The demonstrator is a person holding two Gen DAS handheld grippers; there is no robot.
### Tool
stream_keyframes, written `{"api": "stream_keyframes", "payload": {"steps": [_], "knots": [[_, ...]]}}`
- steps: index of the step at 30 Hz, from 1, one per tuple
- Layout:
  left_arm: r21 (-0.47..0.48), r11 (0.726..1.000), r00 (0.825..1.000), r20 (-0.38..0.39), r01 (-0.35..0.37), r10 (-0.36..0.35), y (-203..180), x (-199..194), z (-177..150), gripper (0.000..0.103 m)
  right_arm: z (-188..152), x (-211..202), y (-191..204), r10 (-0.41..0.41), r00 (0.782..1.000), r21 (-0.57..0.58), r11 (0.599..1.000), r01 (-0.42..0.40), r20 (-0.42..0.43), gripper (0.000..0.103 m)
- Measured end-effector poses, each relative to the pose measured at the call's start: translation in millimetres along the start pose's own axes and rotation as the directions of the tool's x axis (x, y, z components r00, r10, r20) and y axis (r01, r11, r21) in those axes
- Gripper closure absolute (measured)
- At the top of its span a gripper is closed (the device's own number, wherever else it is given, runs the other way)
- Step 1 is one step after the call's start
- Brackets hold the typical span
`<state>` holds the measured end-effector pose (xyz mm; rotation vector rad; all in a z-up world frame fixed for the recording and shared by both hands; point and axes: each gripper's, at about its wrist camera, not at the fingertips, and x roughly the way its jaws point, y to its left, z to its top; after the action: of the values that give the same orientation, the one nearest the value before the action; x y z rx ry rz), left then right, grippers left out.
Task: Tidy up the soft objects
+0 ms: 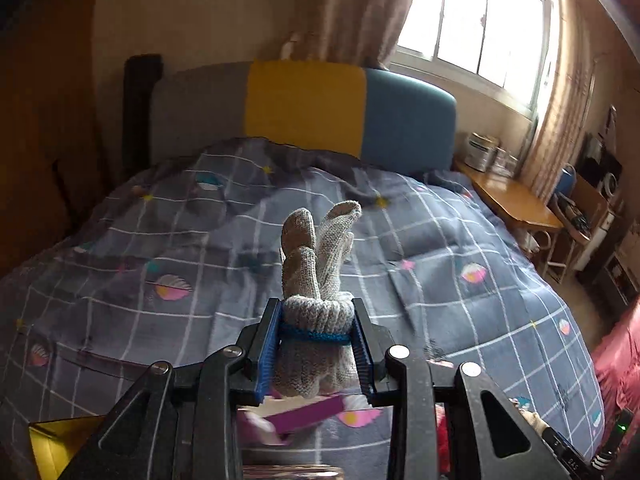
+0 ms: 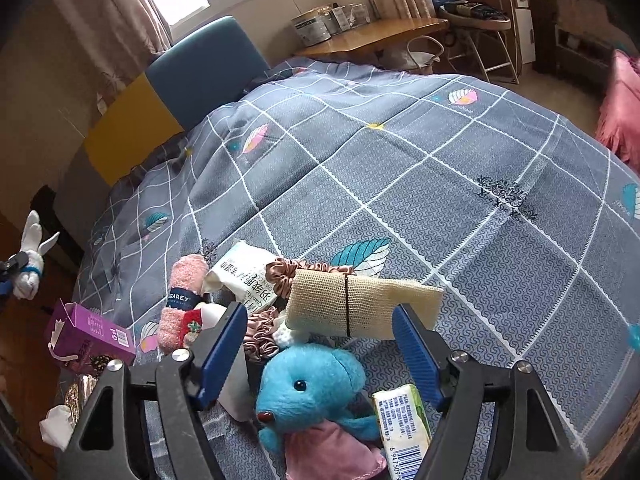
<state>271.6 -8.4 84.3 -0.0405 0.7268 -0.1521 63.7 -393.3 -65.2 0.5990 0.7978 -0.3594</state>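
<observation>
The left gripper (image 1: 316, 344) is clamped on a bundled grey knit glove (image 1: 316, 280) tied with a blue cord, lifted clear above the bed's quilt (image 1: 460, 320); the glove's fingers stick up past the pads. The right gripper (image 2: 320, 352) hangs with its jaws well apart over the pile at the quilt's near edge, nothing pressed between them. Under it lies a blue plush toy (image 2: 316, 392); just beyond, a beige mesh roll (image 2: 360, 308), satin scrunchies (image 2: 292, 272) and a pink sock roll (image 2: 180, 300). A purple box (image 2: 90, 336) lies at the left edge.
</observation>
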Motion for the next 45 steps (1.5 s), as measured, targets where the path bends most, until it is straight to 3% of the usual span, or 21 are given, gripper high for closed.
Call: {"api": "stream_keyframes", "payload": {"steps": [3,6,13,20,22,24,28,39,45], "knots": [[-0.080,0.994,0.997,0.006,-0.079,0.079,61.3,-12.7,-10.0,0.070,-2.5,0.3,10.0,0.027,1.000,-0.047,0.999,-0.027,-0.005,0.029],[-0.137,0.979,0.988,-0.011,-0.153,0.153,113.6,-27.5,-40.4,0.070,-7.4,0.4,25.5,0.039,0.999,-0.126,0.991,-0.040,-0.009,0.029],[-0.222,0.953,0.977,-0.104,-0.205,0.186,185.0,-50.9,-138.7,0.070,-14.2,17.8,63.7,-0.006,0.999,-0.298,0.954,-0.005,-0.037,0.032],[-0.249,0.946,0.968,-0.191,-0.209,0.164,194.4,-56.7,-217.4,0.070,-24.4,61.0,87.8,-0.106,0.990,-0.420,0.906,0.059,-0.089,0.034],[-0.236,0.950,0.966,-0.210,-0.203,0.154,190.2,-55.3,-233.1,0.069,-30.3,68.5,93.0,-0.115,0.988,-0.461,0.886,0.054,-0.105,0.050],[-0.222,0.951,0.962,-0.219,-0.215,0.166,185.1,-52.3,-241.7,0.066,-37.3,69.2,101.5,-0.129,0.989,-0.521,0.851,0.073,-0.071,0.057],[-0.194,0.954,0.959,-0.213,-0.229,0.187,172.4,-56.5,-253.2,0.062,-46.0,69.2,108.6,-0.151,0.988,-0.586,0.803,0.106,-0.028,0.063],[-0.117,0.947,0.952,-0.101,-0.299,0.288,159.2,-106.9,-252.9,0.061,-43.1,68.5,105.6,-0.137,0.990,-0.557,0.825,0.098,-0.028,0.063],[-0.098,0.947,0.952,-0.060,-0.306,0.301,156.3,-128.9,-251.6,0.060,-42.0,64.7,104.5,-0.131,0.991,-0.549,0.829,0.103,-0.012,0.064]]}}
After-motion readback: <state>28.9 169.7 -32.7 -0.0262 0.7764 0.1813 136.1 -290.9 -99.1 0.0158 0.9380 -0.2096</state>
